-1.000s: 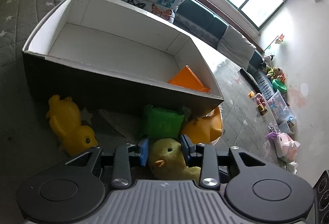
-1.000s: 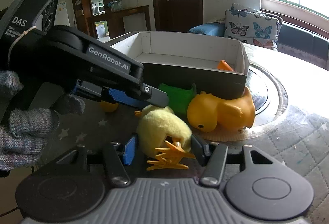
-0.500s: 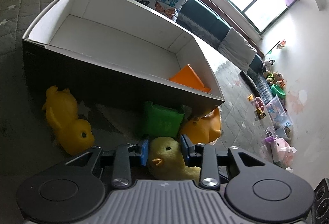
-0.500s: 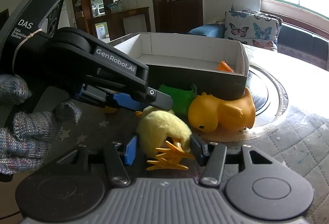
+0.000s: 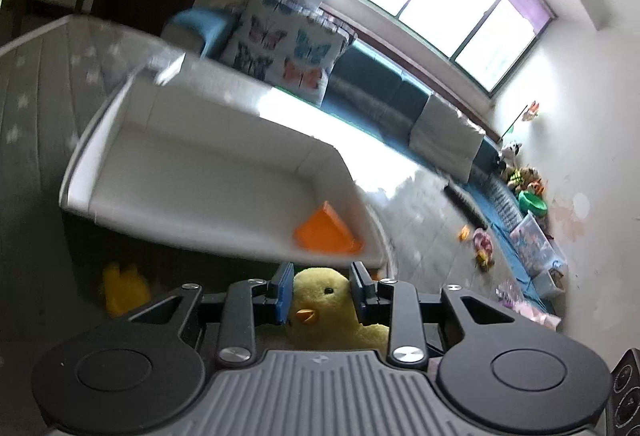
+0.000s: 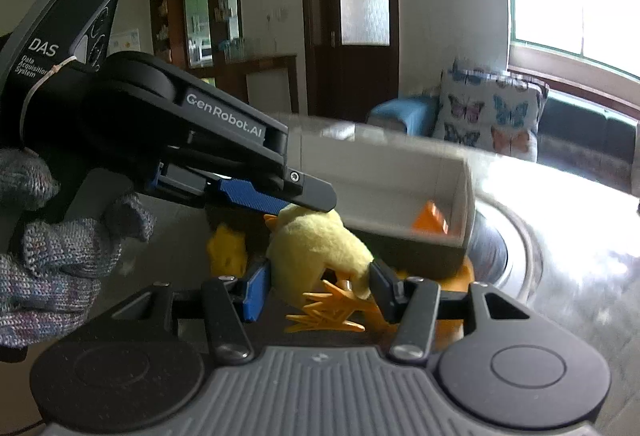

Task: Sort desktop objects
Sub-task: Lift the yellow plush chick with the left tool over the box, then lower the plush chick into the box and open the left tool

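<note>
Grey table (image 5: 28, 172): plush chick (image 5: 320, 296) clamped between left gripper (image 5: 320, 290) fingers.

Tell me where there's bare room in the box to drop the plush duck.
Most of the white box floor is bare, from its left wall across the middle. Only the right end is taken, by an orange block. Outside, along the near wall, it is crowded with a yellow rubber duck and the plush duck.

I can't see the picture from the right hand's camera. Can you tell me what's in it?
A fluffy yellow plush duck is held by two tools at once: the right tool squeezes its body near the orange feet, and the left tool, in a gloved hand, grips its head. Behind it, a blurry white box holds something orange.
</note>
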`<state>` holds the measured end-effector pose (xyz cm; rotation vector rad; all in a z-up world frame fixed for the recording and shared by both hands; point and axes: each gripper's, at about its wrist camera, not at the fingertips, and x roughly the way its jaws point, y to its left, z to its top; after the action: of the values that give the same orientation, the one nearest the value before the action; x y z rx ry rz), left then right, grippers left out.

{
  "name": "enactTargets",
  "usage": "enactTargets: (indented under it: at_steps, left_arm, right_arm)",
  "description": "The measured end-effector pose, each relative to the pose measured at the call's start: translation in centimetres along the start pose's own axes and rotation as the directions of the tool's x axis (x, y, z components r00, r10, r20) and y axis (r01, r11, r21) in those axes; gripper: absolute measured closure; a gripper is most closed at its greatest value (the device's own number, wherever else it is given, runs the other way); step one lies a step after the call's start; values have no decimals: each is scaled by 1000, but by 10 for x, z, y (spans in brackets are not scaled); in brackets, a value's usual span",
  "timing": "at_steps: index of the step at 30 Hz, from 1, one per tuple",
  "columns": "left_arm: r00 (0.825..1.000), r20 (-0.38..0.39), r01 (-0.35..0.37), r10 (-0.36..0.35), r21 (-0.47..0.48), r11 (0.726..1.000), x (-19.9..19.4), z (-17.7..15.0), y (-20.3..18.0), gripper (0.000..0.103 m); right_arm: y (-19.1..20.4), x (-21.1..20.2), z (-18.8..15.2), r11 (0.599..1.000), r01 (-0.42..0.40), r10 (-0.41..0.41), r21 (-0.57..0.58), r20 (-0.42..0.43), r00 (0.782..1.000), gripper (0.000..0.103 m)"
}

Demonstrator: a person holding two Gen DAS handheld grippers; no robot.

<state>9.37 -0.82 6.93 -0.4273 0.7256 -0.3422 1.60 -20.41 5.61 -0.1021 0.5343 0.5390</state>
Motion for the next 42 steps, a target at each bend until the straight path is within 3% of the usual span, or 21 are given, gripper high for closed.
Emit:
enactTargets:
  at_steps: [8, 19, 31, 42]
  left_arm:
    - [998, 51, -36, 34, 34, 999, 20, 41, -3, 71]
    - [997, -16, -75, 75, -6, 997, 81, 74, 19, 71]
    - [990, -98, -106, 101, -40, 994, 123, 73, 43, 71]
    - [984, -128, -128, 124, -23, 991, 136, 69, 46, 73]
  right_arm:
    - [-17, 30, 40, 1000, 4, -4, 2, 36, 999, 49]
    - [-48, 94, 57, 1000, -1, 2, 24, -40, 999, 50]
    - [-62, 136, 44, 998, -17, 25, 53, -152, 988, 50]
    - [-65, 149, 35, 997, -28, 42, 77, -186, 982, 49]
